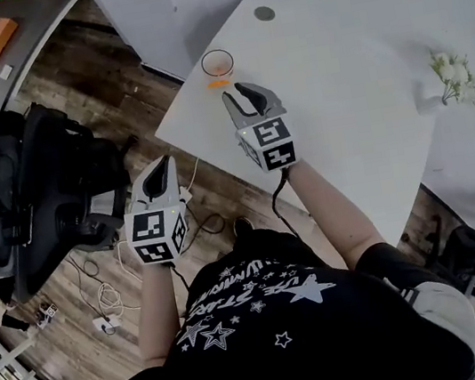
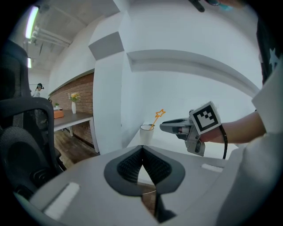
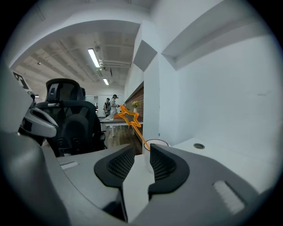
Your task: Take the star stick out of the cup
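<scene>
A clear cup (image 1: 217,62) stands near the left edge of the white table (image 1: 342,59), with an orange star stick (image 1: 218,82) leaning out of it. In the right gripper view the star (image 3: 128,115) rises up and to the left of the cup (image 3: 155,144). My right gripper (image 1: 236,92) sits just short of the cup, open, with nothing between its fingers (image 3: 120,164). My left gripper (image 1: 159,165) hangs off the table over the floor, shut and empty. From the left gripper (image 2: 141,149) I see the cup (image 2: 146,133), the star (image 2: 159,114) and the right gripper (image 2: 167,127) beside it.
A black office chair (image 1: 39,191) stands left of the table, with cables (image 1: 102,297) on the wooden floor. A white vase of flowers (image 1: 447,83) sits at the table's right, and a round grommet (image 1: 264,13) lies behind the cup.
</scene>
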